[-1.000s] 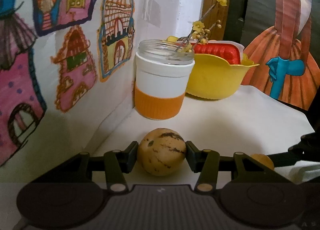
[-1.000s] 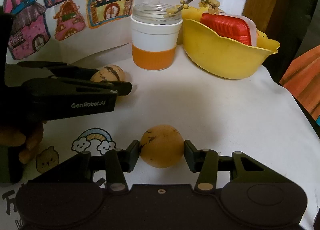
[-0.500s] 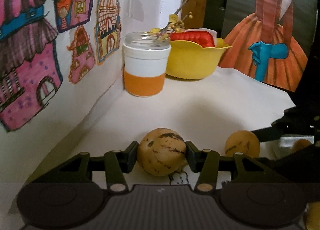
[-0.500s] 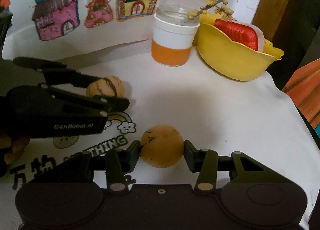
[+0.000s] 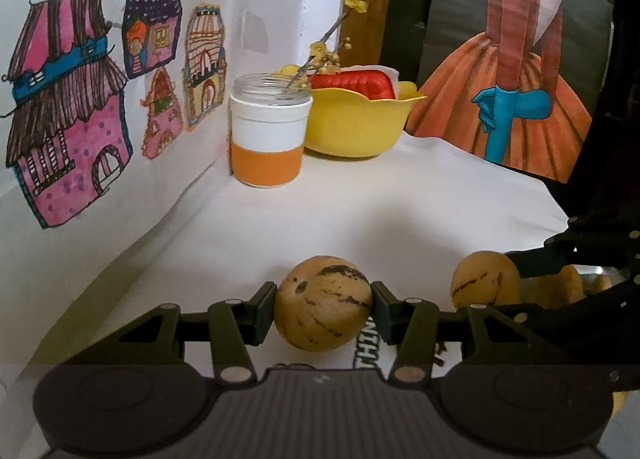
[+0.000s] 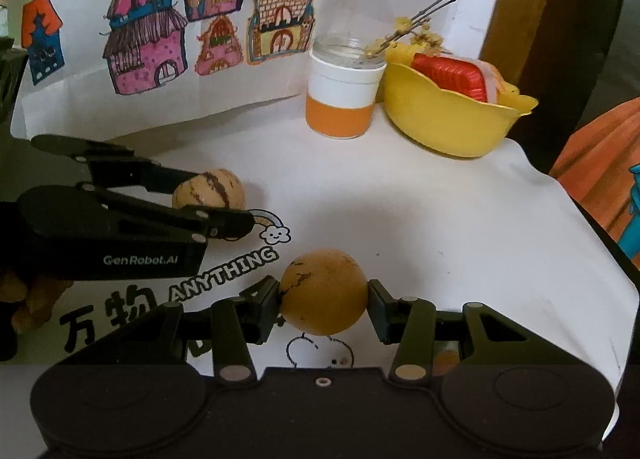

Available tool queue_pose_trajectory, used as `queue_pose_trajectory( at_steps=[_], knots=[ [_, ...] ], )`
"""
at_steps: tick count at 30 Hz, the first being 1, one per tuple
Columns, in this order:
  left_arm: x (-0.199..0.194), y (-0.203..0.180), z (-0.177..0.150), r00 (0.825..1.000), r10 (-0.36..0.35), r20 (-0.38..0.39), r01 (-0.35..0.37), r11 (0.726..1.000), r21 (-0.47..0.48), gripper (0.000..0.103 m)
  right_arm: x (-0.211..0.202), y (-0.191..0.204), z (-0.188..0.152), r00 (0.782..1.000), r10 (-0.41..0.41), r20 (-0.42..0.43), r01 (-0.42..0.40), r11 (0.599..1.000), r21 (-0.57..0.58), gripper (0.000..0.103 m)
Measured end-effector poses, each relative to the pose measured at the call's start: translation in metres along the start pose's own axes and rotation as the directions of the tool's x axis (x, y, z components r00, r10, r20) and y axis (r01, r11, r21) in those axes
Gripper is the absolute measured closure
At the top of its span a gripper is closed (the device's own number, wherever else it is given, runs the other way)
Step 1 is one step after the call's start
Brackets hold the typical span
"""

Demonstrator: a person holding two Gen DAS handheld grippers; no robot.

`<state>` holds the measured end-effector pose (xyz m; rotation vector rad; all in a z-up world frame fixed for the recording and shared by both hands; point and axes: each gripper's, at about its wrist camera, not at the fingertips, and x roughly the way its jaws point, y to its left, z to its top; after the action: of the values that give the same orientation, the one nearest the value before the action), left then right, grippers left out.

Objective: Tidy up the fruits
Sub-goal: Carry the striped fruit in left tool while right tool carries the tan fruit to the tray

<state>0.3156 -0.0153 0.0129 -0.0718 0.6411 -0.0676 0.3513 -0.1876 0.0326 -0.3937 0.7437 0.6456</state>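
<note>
Both views have drawn back from the jar. Left tongs (image 5: 323, 309) clamped on striped fruit (image 5: 323, 303), lower centre; right tongs (image 6: 323, 299) on orange fruit (image 6: 323, 291). Likely light, firm, smooth: grip across widest girth.

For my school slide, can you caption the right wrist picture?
Right gripper and left gripper each hold a fruit, near a yellow bowl.

dim, soft light | fisheye-bent edges (dark corners) | faint blur
</note>
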Motion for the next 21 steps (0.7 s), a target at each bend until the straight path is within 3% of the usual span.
queue_pose_trajectory(
  at_steps=[21],
  knots=[
    [-0.031,-0.051,-0.02,0.996,-0.083,0.008,0.083,0.996,0.014,0.049,-0.056,-0.011,-0.039,0.994,-0.059,0.087,0.051,0.995,0.086,0.054]
  ],
)
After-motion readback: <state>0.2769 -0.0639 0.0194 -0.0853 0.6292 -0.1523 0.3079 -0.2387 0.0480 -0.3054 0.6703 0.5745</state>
